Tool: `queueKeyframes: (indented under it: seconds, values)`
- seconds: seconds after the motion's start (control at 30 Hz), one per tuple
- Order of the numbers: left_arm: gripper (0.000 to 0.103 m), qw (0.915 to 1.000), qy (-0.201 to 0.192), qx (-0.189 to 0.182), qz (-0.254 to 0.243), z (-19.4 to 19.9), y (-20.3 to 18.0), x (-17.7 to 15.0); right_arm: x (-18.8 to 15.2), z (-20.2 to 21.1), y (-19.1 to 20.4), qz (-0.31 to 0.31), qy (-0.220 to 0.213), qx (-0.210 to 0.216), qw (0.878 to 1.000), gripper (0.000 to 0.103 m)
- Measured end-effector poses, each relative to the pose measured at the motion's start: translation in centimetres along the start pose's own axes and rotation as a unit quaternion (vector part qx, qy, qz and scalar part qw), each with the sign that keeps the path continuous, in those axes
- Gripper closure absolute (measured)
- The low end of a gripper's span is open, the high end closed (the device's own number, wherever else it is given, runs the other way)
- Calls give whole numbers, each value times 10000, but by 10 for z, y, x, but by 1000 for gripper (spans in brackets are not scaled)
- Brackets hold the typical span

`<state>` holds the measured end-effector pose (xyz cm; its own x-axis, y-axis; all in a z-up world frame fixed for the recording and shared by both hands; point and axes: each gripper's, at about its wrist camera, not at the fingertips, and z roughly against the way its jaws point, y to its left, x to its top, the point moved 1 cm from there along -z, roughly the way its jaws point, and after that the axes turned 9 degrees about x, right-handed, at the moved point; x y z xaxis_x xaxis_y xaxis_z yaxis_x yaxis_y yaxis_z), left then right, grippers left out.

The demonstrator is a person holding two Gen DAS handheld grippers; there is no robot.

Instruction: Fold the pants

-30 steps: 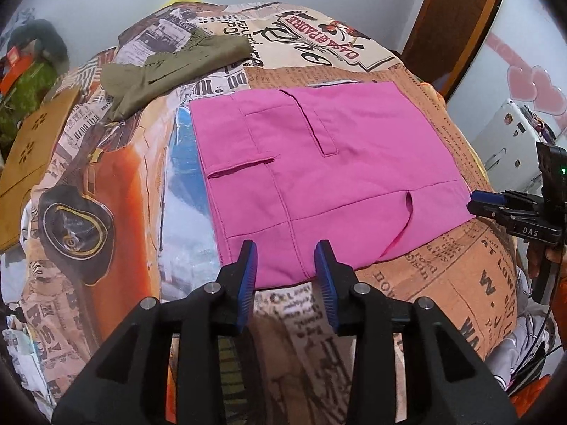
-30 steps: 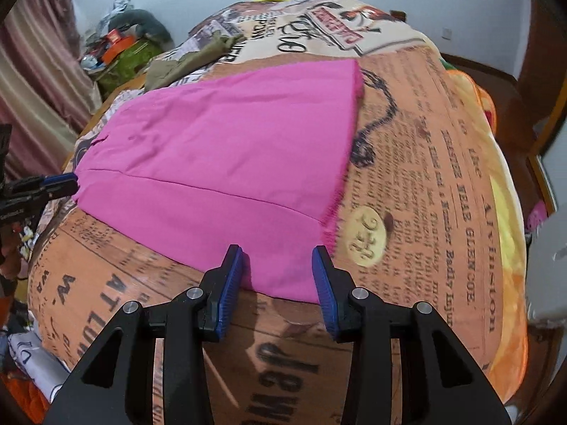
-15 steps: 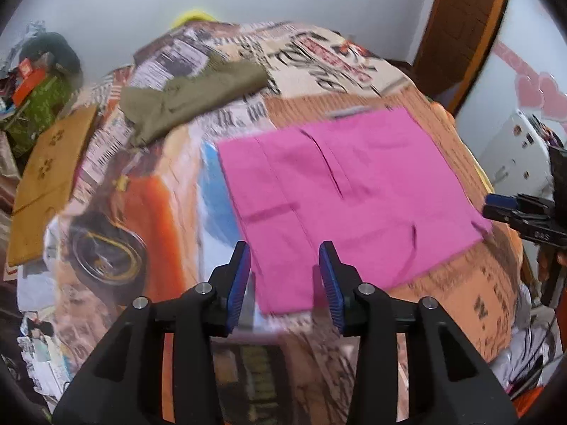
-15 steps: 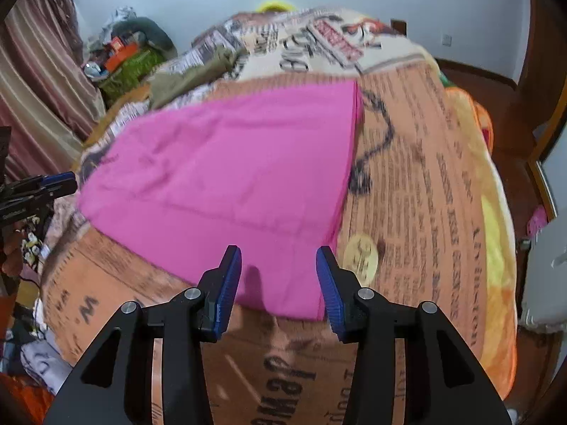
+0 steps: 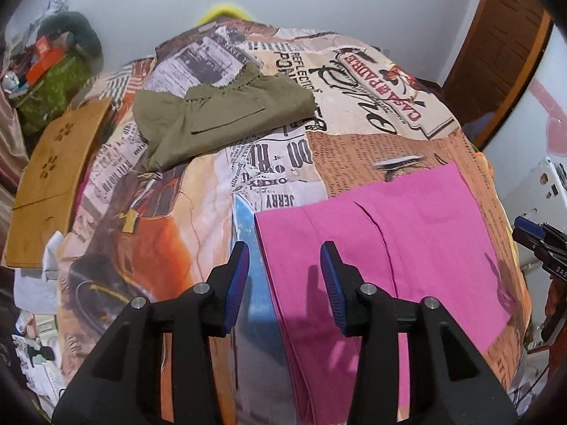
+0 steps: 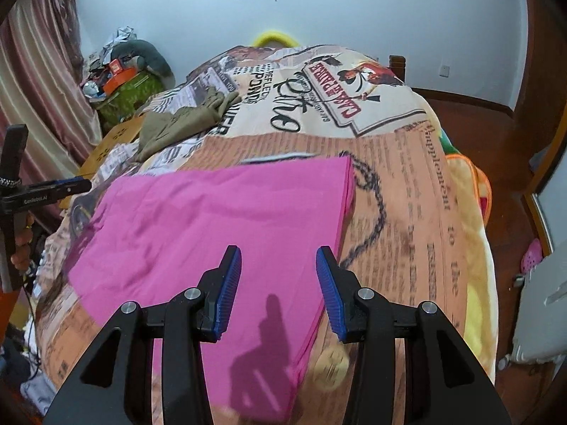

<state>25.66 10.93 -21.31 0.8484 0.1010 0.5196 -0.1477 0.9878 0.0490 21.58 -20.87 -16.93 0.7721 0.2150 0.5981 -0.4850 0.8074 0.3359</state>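
Both claws are hovering released over the bright pink cloth pants [image 5: 382,248], which are lying flat on the newspaper-print bedspread [image 5: 283,163].

The left gripper [image 5: 284,285] is holding its blue-padded jaws apart and empty, straddling the pants' left edge; the right gripper [image 6: 278,288] is likewise gaping with nothing between its jaws, sitting just above the pants' near right corner. The pants are spreading away from both claws toward the head of the bedspread, their long axis seemingly running sideways between the two grippers, so each claw is nearest its own end. An olive-green folded cloth garment [image 5: 219,117] is resting farther up the bedspread, well apart from the pants.
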Motion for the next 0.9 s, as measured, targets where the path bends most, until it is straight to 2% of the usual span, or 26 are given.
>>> queueKeyframes:
  seconds: [0.2, 0.33, 0.5, 0.63, 0.73, 0.83, 0.87, 0.9]
  values:
    - [61, 9994, 290, -96, 169, -38, 6, 15, 23, -29, -24, -51, 36, -113, 9999, 63]
    - [61, 9974, 528, -333, 364, -59, 10, 18, 38, -51, -42, -133, 100, -152, 9997, 63]
    - [61, 9957, 700, -461, 406, -73, 7, 14, 51, -76, -61, -275, 153, -200, 9993, 63]
    - [63, 9954, 692, -513, 422, -76, 6, 14, 53, -93, -73, -376, 267, -213, 9987, 63]
    - [71, 9955, 650, -546, 423, -76, 4, 16, 52, -102, -80, -477, 313, -92, 9983, 63]
    - [84, 9972, 550, -378, 329, -75, 0, 17, 53, -107, -83, -489, 233, 47, 9985, 63]
    - [91, 9979, 512, -287, 276, -74, -1, 17, 53, -108, -84, -468, 218, 69, 9986, 64]
    - [95, 9985, 470, -185, 216, -74, -3, 16, 53, -108, -84, -453, 187, 87, 9988, 74]
